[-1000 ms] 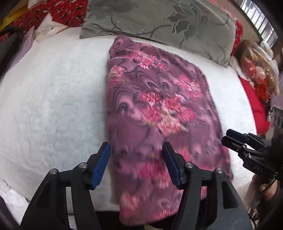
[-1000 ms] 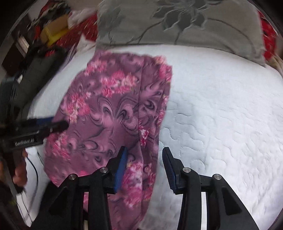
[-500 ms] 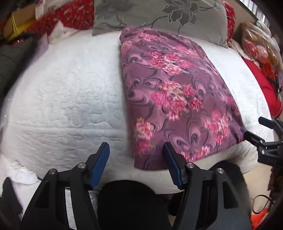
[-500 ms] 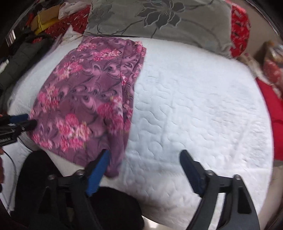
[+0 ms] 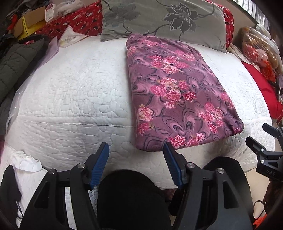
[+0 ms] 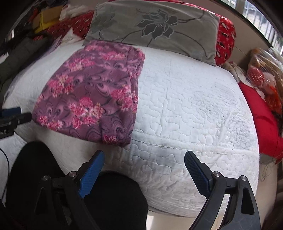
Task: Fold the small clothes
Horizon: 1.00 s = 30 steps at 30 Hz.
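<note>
Both spread, empty grippers, left gripper (image 5: pixel 136 159) and right gripper (image 6: pixel 144 165), hover short of the folded garment (image 5: pixel 176 95).

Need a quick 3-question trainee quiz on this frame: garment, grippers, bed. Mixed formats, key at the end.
1. True or false: the left gripper is clamped on the purple floral garment.
2. Multiple choice: the garment's far end lies nearest to A) the grey flower-print pillow, B) the dark padded jacket, C) the red cushion.
3. Fill in: the right gripper hangs with its jaws ____ over the edge of the white quilted bed.

Key:
1. False; its jaws are apart and hold nothing, just short of the garment's near edge.
2. A
3. open
</note>
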### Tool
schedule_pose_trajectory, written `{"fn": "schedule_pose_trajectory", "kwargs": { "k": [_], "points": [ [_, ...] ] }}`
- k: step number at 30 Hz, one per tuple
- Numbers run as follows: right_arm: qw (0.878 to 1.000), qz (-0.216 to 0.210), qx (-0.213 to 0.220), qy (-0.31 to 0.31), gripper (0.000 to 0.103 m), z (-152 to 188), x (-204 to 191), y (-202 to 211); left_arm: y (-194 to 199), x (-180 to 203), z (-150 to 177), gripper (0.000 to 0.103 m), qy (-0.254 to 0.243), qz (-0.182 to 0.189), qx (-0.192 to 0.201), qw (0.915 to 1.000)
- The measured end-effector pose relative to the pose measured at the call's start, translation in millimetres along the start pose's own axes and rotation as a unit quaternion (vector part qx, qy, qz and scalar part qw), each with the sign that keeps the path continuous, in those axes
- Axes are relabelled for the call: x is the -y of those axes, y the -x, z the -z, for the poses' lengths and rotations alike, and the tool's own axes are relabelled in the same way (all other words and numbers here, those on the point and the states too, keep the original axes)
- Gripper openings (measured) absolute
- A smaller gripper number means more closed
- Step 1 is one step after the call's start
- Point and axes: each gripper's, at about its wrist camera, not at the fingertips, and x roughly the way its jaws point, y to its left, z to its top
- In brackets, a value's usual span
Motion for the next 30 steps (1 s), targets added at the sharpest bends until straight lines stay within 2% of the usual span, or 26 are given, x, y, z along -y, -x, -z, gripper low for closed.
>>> {"fn": "schedule_pose_trajectory", "kwargs": {
  "k": [5, 8, 10, 14, 19, 30],
  "points": [
    [1.0, 0.009, 0.015, 0.008, 0.094, -2, -4, 5, 8, 1, 2, 0.064, 0.001, -0.017, 0.018, 0.9997],
    [0.999, 0.015, 0.03, 0.013, 0.095, -2, -7, 12, 14, 2, 5, 0.071, -0.002, -0.037, 0.034, 0.9987],
    [0.999, 0.007, 0.033, 0.015, 0.102, -4, -7, 14, 16, 3, 6, 0.072, -0.003, -0.049, 0.043, 0.9978],
    [0.999, 0.005, 0.034, 0.017, 0.102, -4, -9, 15, 16, 0, 6, 0.077, 0.002, -0.056, 0.042, 0.9976],
    [0.999, 0.005, 0.034, 0.013, 0.102, -5, -8, 17, 15, -4, 11, 0.079, -0.001, -0.09, 0.043, 0.995],
    [0.998, 0.001, 0.066, -0.011, 0.102, -12, 0, 36, 17, -9, 15, 0.079, 0.009, -0.094, 0.037, 0.9948]
  ]
}}
